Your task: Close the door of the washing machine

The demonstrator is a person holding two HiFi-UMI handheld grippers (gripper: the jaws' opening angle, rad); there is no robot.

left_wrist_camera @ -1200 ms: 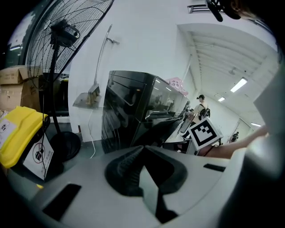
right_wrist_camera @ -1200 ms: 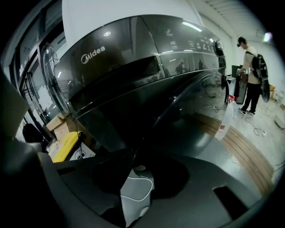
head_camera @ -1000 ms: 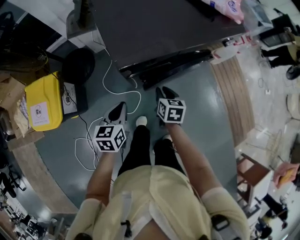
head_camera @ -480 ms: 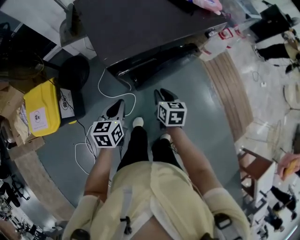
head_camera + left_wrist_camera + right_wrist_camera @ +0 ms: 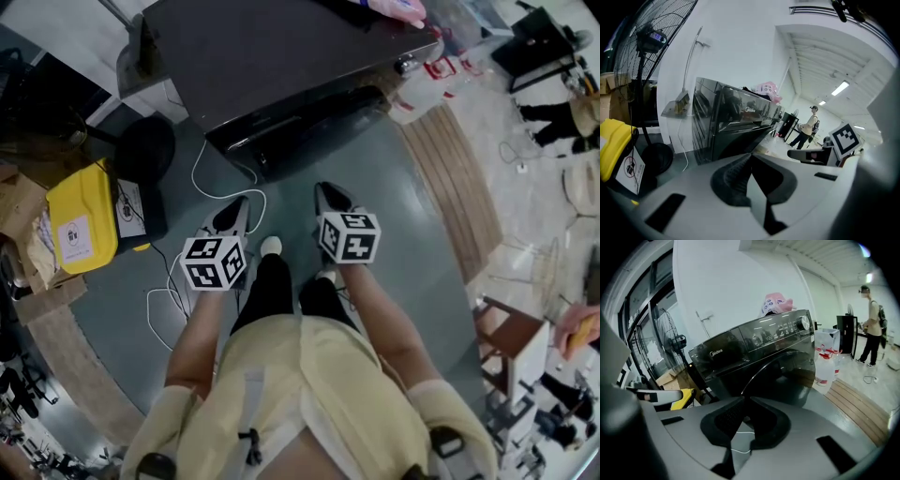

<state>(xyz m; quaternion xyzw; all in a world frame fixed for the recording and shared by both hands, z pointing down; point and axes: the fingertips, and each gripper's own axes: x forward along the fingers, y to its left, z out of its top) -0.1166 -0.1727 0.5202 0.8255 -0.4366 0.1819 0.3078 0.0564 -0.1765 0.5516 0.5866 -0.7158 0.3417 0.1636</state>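
Holding L gripper (image 5: 234, 217) shut, empty. Just been closing R gripper (image 5: 330, 199), tips together, nothing btwn. Facing washing machine (image 5: 281, 56) on far side, door (image 5: 309, 127) open.

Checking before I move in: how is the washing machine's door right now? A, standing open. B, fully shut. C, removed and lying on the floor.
A: the door stands swung out from the front of the washing machine.

The washing machine (image 5: 754, 345) carries the brand "Midea" on its front panel; no other print is legible.
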